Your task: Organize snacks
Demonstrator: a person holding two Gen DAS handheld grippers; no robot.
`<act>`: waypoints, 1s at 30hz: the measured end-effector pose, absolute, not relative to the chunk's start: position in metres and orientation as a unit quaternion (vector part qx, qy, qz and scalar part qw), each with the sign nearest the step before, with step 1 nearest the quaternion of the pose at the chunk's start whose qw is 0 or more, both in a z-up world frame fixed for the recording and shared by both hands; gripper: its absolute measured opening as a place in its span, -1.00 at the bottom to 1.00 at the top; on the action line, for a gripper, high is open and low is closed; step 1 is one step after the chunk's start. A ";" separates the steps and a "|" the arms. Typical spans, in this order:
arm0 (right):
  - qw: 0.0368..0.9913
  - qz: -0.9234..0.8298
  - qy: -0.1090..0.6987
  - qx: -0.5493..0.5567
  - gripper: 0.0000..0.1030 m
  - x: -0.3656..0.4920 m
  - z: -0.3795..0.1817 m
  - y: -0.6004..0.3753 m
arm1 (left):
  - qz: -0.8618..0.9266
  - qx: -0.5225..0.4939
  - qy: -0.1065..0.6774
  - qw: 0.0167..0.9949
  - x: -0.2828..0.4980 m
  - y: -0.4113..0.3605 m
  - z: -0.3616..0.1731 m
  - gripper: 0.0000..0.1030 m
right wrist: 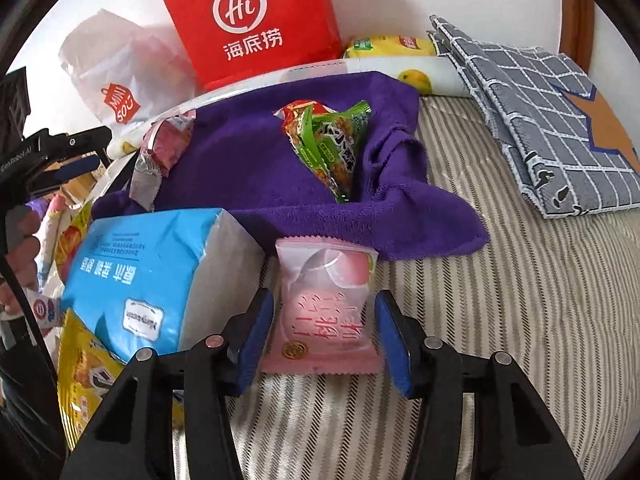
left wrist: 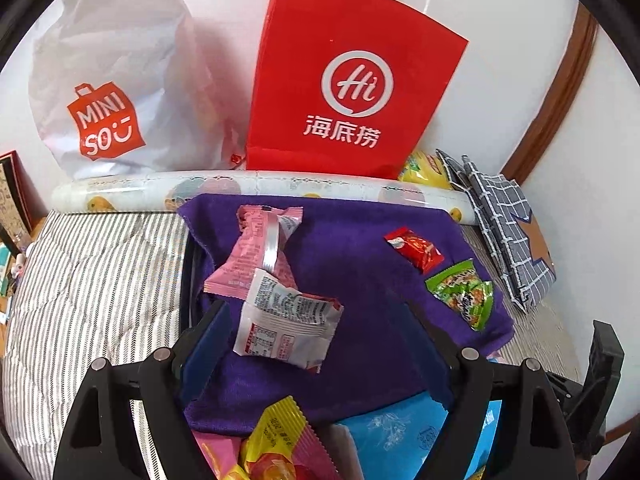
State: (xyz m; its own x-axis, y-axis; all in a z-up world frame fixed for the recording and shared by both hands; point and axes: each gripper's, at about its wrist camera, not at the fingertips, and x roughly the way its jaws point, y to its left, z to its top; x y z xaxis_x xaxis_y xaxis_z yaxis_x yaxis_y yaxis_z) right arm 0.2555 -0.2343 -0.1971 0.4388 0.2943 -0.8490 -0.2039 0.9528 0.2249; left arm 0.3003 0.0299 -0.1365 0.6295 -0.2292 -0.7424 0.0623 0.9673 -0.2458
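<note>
A grey-and-white striped quilt [right wrist: 500,320] covers the surface below a white wall [left wrist: 500,20]. Against the far wall, from left, stand a white crinkled shopping bag [left wrist: 120,80] and a red paper carrier bag [left wrist: 352,80]; a purple towel [left wrist: 360,280] bearing small snack packets lies nearer. The left gripper [left wrist: 320,320] hovers wide open over a white-and-pink snack wrapper [left wrist: 284,316], apparently not touching it. The right gripper [right wrist: 324,320] has its blue pads [right wrist: 256,344] against a pink peach-printed snack packet [right wrist: 324,304] lying on the quilt, just beside a blue tissue pack [right wrist: 148,276].

Right gripper [right wrist: 324,334]: black angular plastic arms, silver round pivot screws, blue pads [right wrist: 394,344]. Left gripper [left wrist: 320,328]: the same build.
</note>
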 end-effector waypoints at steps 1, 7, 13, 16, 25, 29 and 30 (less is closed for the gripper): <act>0.845 0.150 0.511 0.044 -0.20 0.254 -0.196 -0.235 | -0.084 -0.097 0.421 0.898 0.300 0.029 -0.135 0.63; 0.853 0.137 0.502 0.037 -0.50 0.232 -0.183 -0.242 | -0.096 -0.089 0.412 0.902 0.293 0.022 -0.124 0.63; 0.857 0.120 0.499 0.048 -0.78 0.201 -0.165 -0.258 | -0.113 -0.077 0.405 0.904 0.283 0.015 -0.110 0.63; 0.854 0.122 0.502 0.057 -0.79 0.186 -0.162 -0.263 | -0.113 -0.071 0.406 0.904 0.274 0.013 -0.107 0.63; 0.867 0.076 0.486 0.074 0.00 0.189 -0.175 -0.263 | -0.103 -0.063 0.406 0.906 0.223 0.029 -0.103 0.63; 0.864 0.058 0.493 0.078 0.03 0.207 -0.188 -0.259 | -0.088 -0.067 0.407 0.907 0.205 0.044 -0.104 0.63; 0.863 0.056 0.496 0.079 0.03 0.212 -0.192 -0.258 | -0.086 -0.070 0.408 0.906 0.202 0.047 -0.105 0.63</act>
